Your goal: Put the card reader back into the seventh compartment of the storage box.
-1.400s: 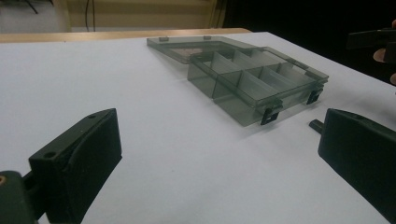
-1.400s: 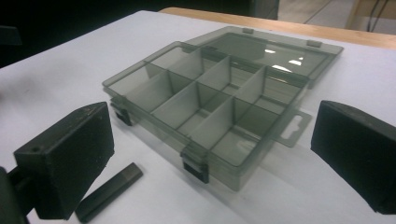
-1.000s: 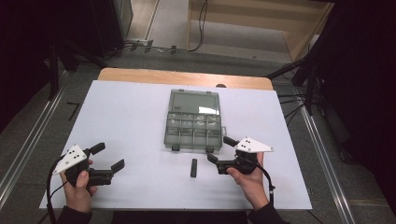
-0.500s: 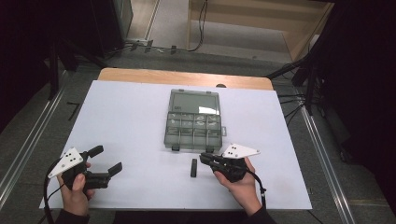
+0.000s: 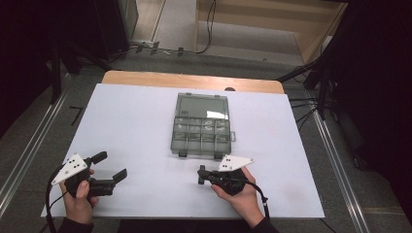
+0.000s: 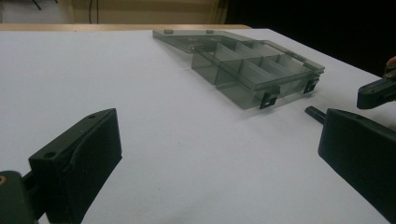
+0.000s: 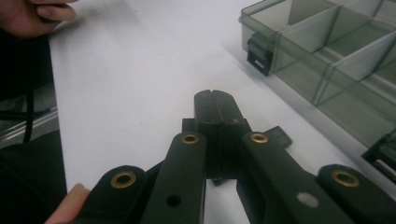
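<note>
A small black bar (image 7: 280, 135) lies on the white table (image 5: 136, 126) in front of a clear grey compartment box (image 5: 201, 128) whose lid is folded back. My right gripper (image 5: 200, 174) has just closed; its jaws meet pad to pad (image 7: 215, 95) right over the bar, which sticks out crosswise on both sides beneath them. I see nothing between the pads. From the left gripper view the bar (image 6: 314, 112) and the right gripper's tip (image 6: 376, 91) show beside the box (image 6: 252, 65). My left gripper (image 5: 111, 165) rests open and empty at the near left (image 6: 218, 126).
The box's divided compartments (image 7: 336, 51) look empty, and its black latches face the near edge. A wooden tabletop edge (image 5: 194, 80) runs along the far side. Dark stands and cables surround the table on the floor.
The right gripper has slid left toward the black bar and its jaws have gone from wide apart to shut. The left gripper has stayed put.
</note>
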Tool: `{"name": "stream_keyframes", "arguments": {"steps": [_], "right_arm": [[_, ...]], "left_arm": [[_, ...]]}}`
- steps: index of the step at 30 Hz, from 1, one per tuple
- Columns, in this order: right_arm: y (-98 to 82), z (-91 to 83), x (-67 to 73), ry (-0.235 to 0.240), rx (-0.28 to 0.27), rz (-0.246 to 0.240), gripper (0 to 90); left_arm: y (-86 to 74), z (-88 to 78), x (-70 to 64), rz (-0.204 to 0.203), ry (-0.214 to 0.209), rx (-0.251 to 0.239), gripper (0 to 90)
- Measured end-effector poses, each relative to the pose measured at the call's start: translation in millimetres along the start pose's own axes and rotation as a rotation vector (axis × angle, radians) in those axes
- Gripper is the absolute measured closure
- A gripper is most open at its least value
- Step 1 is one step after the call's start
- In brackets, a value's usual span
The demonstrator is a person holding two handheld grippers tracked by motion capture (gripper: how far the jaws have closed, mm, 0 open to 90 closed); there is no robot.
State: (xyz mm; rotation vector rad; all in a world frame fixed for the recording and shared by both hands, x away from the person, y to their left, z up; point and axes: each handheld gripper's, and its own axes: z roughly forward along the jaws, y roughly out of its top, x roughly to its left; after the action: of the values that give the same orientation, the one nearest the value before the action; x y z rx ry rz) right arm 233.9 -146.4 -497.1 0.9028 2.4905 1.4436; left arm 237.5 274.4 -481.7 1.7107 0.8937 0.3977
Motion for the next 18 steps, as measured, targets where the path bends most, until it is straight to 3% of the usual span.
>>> {"name": "stream_keyframes", "arguments": {"steps": [3,18], "right_arm": [[-1.7,3.8,0.4,0.017,0.018,0.003,88.6],[-10.4,23.6,3.3,-0.008,0.113,0.007,88.6]], "left_arm": [[-0.6,0.6,1.0,-0.004,0.0,0.0,0.0],[-2.2,0.4,5.0,-0.011,-0.001,0.003,0.0]]}}
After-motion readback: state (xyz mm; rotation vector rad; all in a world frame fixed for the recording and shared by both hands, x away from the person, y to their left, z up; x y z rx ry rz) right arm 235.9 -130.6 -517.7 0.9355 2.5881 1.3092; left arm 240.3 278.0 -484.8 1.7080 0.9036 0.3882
